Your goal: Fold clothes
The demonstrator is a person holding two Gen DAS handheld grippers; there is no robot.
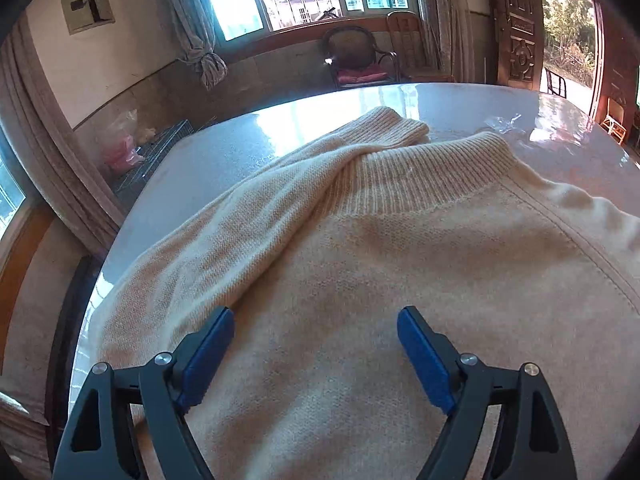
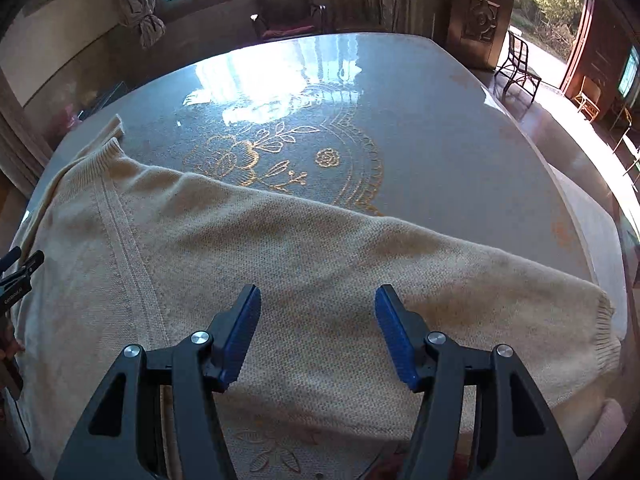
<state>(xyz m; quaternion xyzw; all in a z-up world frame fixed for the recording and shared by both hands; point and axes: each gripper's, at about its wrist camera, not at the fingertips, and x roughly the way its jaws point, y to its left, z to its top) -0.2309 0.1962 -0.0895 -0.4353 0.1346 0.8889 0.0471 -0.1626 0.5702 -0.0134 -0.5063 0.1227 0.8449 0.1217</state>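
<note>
**Cream sweater flat on bench, both tools spread above it**

Cream knit sweater (image 1: 360,272) lies spread on the round grey bench (image 1: 224,148), filling most of the near side. In the left wrist view one sleeve (image 1: 280,184) is folded diagonally across the body, its ribbed cuff (image 1: 396,128) resting just beside the ribbed collar (image 1: 432,164). Left tool (image 1: 316,320) sits over the sweater body, blue pads (image 1: 212,352) wide apart, nothing pinched between them.

Right wrist view: the other sleeve (image 2: 460,276) stretches out flat to the right, cuff (image 2: 604,328) near the bench edge. Right tool (image 2: 318,300) is over the sleeve near where it joins the body, pads (image 2: 240,336) spread, not gripping the knit. Whether the tips touch the fabric, cannot tell. Gold floral pattern (image 2: 280,152) on the bench top shows beyond the sweater. Part of the left tool is visible at the far left edge of this view, over the sweater's side.

Background: chair (image 1: 356,60) by the window, open doorway (image 1: 568,28) at right.
</note>
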